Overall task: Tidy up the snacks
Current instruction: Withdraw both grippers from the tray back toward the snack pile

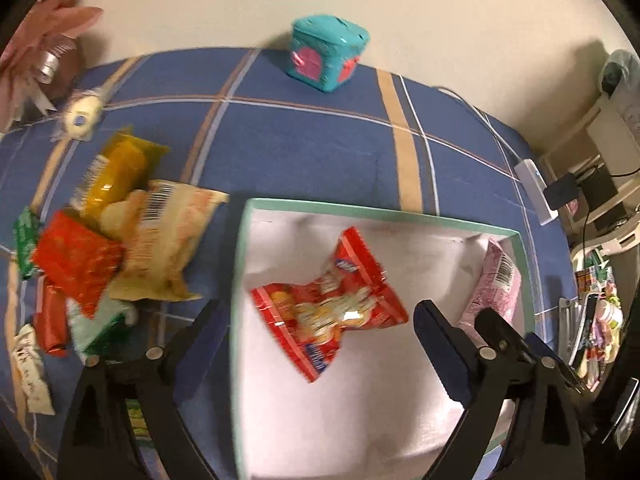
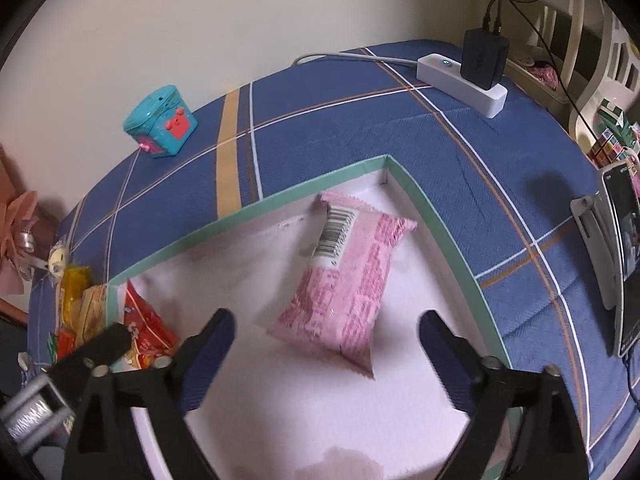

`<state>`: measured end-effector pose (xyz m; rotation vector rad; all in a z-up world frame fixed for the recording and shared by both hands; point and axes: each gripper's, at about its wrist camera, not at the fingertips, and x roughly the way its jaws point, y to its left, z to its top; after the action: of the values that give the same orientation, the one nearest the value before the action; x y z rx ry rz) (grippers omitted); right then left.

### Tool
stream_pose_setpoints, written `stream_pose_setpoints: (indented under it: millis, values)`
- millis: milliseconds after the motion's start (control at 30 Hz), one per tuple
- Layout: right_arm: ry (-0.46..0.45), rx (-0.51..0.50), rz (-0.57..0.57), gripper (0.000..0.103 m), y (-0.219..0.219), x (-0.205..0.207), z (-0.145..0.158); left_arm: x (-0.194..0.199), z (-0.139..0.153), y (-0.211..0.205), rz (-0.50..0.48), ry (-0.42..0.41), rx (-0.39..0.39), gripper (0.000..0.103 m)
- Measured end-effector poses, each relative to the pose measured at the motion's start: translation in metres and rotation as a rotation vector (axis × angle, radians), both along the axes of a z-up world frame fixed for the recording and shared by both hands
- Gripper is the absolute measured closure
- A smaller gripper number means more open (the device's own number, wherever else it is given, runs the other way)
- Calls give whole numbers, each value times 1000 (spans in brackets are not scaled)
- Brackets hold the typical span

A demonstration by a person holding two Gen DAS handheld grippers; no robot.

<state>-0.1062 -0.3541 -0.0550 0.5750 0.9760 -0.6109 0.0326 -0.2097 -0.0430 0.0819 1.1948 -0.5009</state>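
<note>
A white box with a green rim point(image 1: 360, 210) point(image 2: 256, 210) sits on the blue plaid cloth. A red snack bag point(image 1: 332, 304) lies inside it on the left, seen at the box's left edge in the right wrist view point(image 2: 150, 332). A pink snack pack point(image 2: 344, 280) lies inside at the right point(image 1: 496, 292). My left gripper point(image 1: 320, 340) is open and empty just above the red bag. My right gripper point(image 2: 326, 340) is open and empty above the pink pack. A pile of loose snacks point(image 1: 120, 236) lies left of the box.
A teal toy box point(image 1: 328, 56) point(image 2: 160, 122) stands at the back by the wall. A white power strip point(image 2: 460, 80) with a black charger sits at the back right. A phone on a stand point(image 2: 616, 256) is at the right. Pink flowers point(image 1: 44, 52) are at the far left.
</note>
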Motion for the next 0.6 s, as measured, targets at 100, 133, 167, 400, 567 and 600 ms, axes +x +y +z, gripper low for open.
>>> stream_pose_setpoints:
  millis: [100,133,167,400,567,600]
  values:
    - [-2,-16,13,0,9,-4,4,-6,4,12,22,-46,22,1]
    - [-3,-18,15,0,13,-6,5,-9,6,16,27,-61,27,1]
    - [-3,-19,18,0,16,-7,7,-11,7,20,31,-70,34,1]
    - [2,13,41,0,35,-15,9,-18,12,54,89,-117,99,1]
    - [-31,55,58,0,43,-22,12,-15,9,81,171,-65,82,1]
    - [-43,60,59,0,45,-23,14,-15,9,88,184,-51,68,1]
